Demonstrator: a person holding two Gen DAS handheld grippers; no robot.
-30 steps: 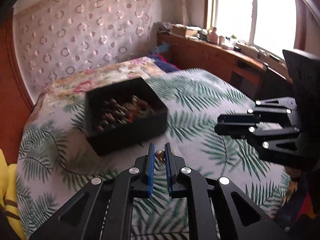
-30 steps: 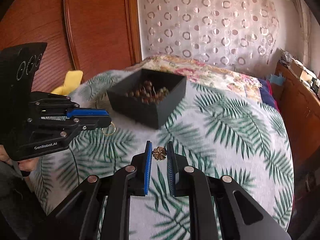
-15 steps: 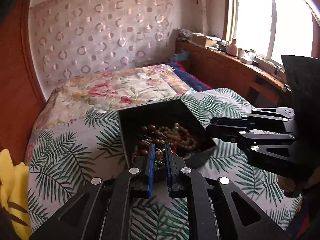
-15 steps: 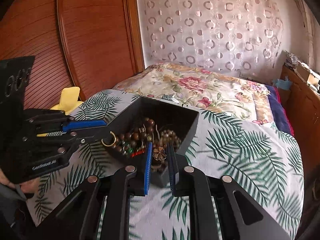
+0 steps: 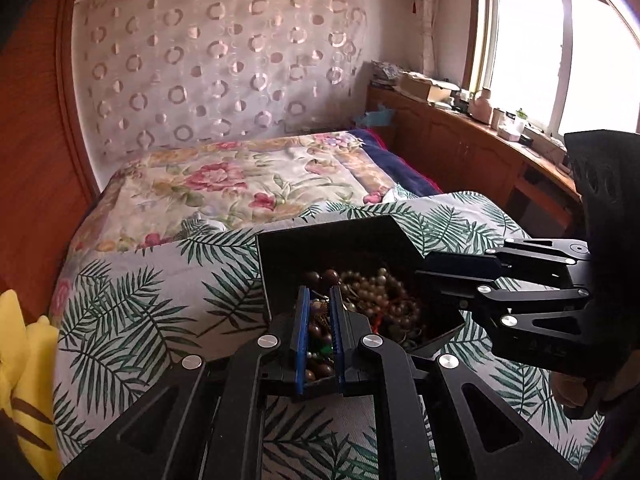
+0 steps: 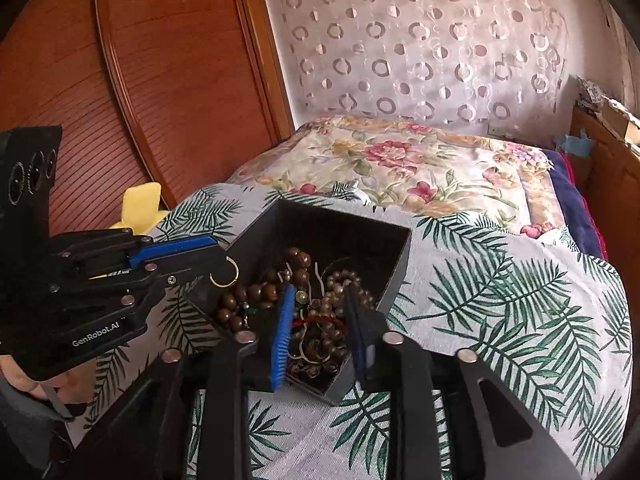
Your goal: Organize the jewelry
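Observation:
A black open box [image 5: 320, 248] [image 6: 394, 264] full of bead necklaces [image 6: 296, 268] and other jewelry sits on the palm-leaf cloth. My left gripper [image 5: 319, 298] [image 6: 224, 258] is shut on a thin gold ring [image 6: 225, 272], which hangs over the box's left rim. My right gripper [image 6: 316, 300] [image 5: 420, 270] is open and empty, with its fingers above the beads near the box's front corner. A small gold flower piece [image 6: 302, 296] lies among the beads by its left finger.
The palm-leaf cloth [image 6: 500, 288] covers the near surface, with a floral bedspread [image 6: 400, 160] behind it. A yellow cloth [image 5: 24, 364] lies at the left edge. A wooden cabinet [image 5: 460, 152] with small items runs under the window at right.
Both grippers moved forward over the box. My right gripper opened and let go of the gold flower piece into the box. My left gripper still holds the ring.

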